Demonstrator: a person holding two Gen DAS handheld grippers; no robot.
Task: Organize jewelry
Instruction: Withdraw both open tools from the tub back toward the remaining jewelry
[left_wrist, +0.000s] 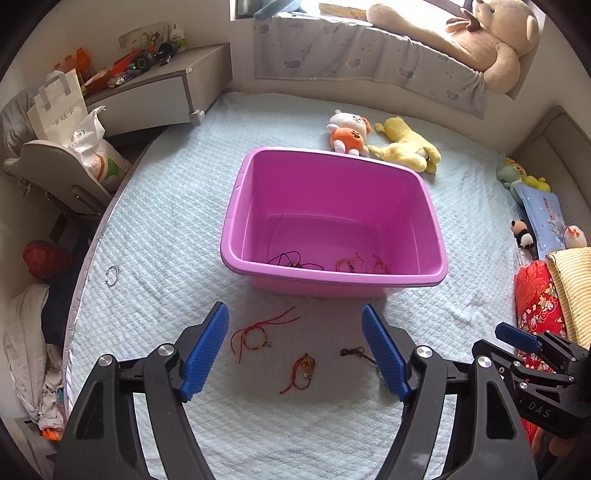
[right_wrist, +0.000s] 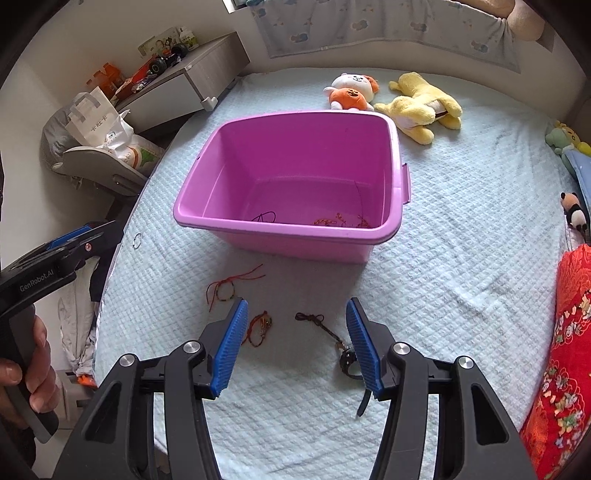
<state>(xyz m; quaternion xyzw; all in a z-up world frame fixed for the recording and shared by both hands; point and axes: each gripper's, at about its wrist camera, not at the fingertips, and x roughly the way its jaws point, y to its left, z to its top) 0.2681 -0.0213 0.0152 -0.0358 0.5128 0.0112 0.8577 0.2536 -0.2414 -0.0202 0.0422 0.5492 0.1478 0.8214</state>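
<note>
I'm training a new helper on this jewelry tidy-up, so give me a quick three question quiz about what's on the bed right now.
1. True or false: the purple bin already holds some jewelry.
2. Which piece lies farthest from the others? A) silver ring B) red cord bracelet C) dark cord bracelet
3. Fill in: neither the left gripper nor the right gripper is ___ anything.

Key: 1 true, cords lie on its floor. 2 A, near the bed's edge. 3 holding.
</note>
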